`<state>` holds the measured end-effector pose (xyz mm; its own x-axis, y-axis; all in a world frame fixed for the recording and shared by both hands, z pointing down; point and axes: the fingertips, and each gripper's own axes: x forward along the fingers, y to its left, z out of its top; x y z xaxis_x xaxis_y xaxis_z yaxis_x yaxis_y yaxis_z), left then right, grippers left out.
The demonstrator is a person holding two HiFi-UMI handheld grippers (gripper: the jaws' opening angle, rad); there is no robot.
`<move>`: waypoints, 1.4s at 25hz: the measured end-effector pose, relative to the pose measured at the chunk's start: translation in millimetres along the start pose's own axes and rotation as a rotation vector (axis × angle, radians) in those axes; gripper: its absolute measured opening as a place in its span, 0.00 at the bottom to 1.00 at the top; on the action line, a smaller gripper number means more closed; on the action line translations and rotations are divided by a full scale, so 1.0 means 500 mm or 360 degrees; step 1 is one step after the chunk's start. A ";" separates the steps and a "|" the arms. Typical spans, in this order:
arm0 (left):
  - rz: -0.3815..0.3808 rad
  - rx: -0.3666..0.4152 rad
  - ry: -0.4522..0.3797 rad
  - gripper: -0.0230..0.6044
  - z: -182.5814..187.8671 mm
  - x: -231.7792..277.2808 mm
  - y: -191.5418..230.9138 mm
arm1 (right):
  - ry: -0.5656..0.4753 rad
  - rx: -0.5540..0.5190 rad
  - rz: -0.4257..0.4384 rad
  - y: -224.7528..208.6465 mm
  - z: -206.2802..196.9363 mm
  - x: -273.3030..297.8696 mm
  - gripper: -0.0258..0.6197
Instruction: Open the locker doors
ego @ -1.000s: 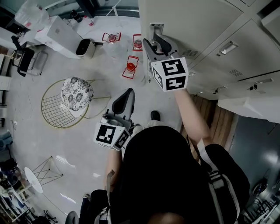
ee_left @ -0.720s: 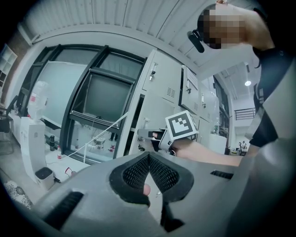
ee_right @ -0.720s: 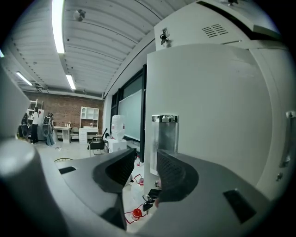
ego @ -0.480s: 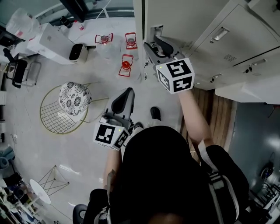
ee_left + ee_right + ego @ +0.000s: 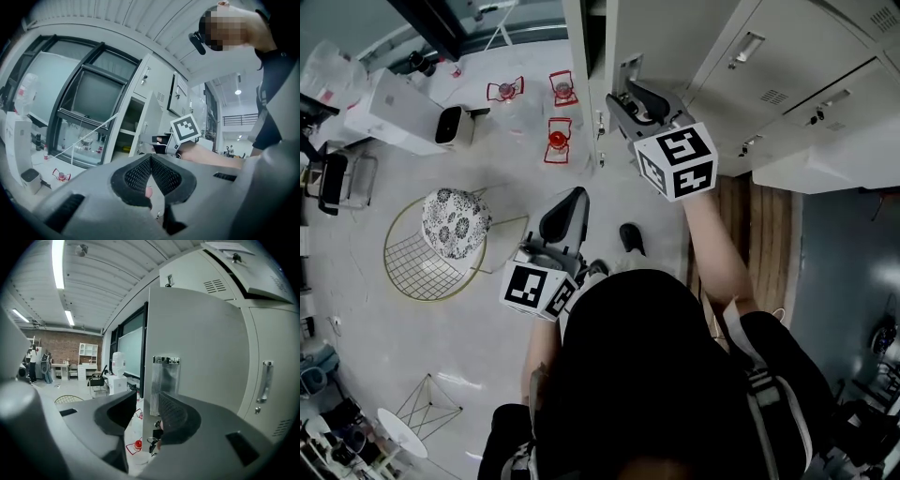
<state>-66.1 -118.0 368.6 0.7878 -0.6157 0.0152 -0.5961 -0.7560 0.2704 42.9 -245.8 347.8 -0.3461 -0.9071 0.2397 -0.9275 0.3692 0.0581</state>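
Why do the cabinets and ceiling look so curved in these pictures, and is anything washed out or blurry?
Right gripper view: a wide lens bows the top of the locker door, the corners go black, and the ceiling light burns white. Left gripper view: the same bending shows on the window frame; the pixelated patch is added masking. Head view: evenly lit and sharp, with the lockers leaning.
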 end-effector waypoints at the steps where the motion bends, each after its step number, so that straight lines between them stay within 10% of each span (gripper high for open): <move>1: -0.0011 0.0001 0.0001 0.07 0.000 -0.003 -0.002 | 0.0002 0.0004 -0.0014 0.000 -0.001 -0.005 0.27; 35: -0.0237 0.0034 0.0065 0.07 -0.027 -0.106 -0.061 | 0.0033 0.0140 -0.0526 -0.022 -0.040 -0.160 0.21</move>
<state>-87.9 -59.4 372.4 0.8732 -0.4871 0.0157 -0.4749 -0.8432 0.2518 83.5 -173.3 347.4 -0.0229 -0.9702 0.2414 -0.9980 0.0366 0.0525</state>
